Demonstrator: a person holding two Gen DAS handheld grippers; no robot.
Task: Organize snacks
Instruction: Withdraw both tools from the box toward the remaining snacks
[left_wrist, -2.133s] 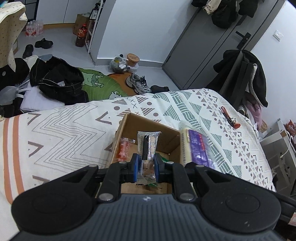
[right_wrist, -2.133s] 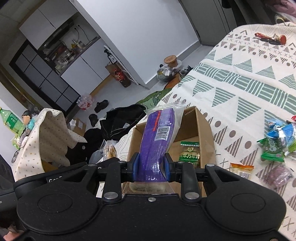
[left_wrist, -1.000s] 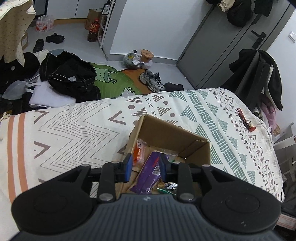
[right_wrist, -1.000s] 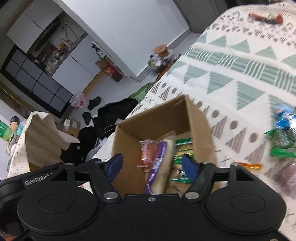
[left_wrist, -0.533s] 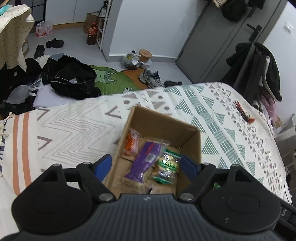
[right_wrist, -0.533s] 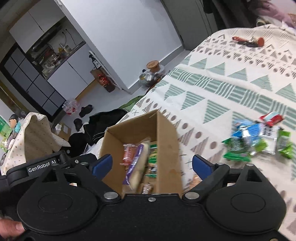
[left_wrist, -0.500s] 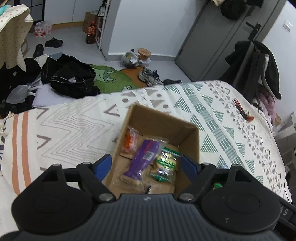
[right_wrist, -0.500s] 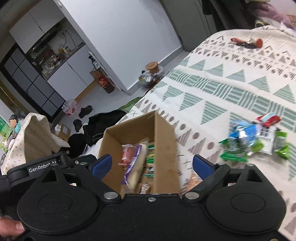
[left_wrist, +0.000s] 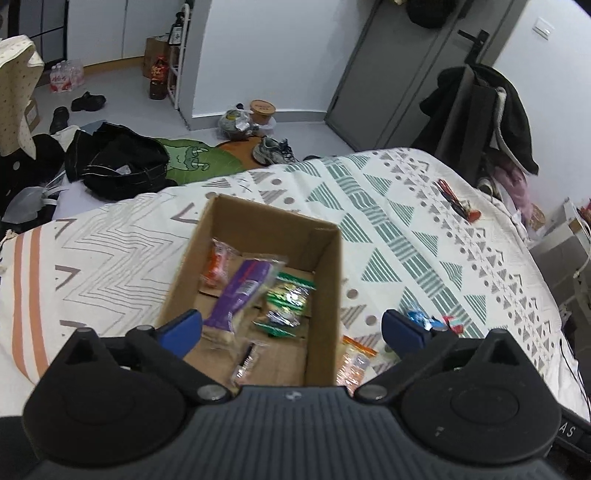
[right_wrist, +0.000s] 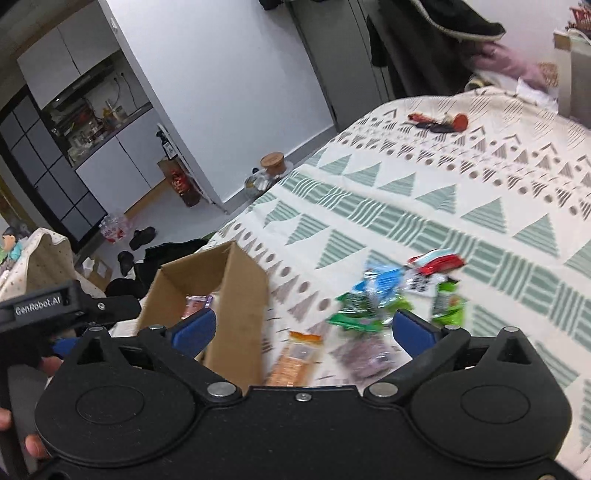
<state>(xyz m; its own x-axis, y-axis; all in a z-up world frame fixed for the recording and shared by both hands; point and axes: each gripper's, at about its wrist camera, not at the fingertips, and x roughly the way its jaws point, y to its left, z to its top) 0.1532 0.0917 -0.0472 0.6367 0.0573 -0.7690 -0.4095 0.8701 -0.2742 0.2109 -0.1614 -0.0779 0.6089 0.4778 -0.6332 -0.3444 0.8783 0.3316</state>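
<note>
Both grippers empty, next snack up for grabs

The left gripper (left_wrist: 291, 330) hangs over the box (left_wrist: 325, 280) with its tongs spread wide, nothing between them; inside lie the purple pack (left_wrist: 242, 291), an orange one (left_wrist: 216, 264) and green packets (left_wrist: 290, 295). The right gripper (right_wrist: 303, 328), tongs just as wide and empty, points at the loose pile (right_wrist: 388, 295) on the bedspread (right_wrist: 461, 192), just beside the box. The view there is blurred, so judging the pick is tricky. Best bet: settle the hand, single out the near orange snack (right_wrist: 297, 356), straddle it across its narrow width, and close only once both pads flank it.
</note>
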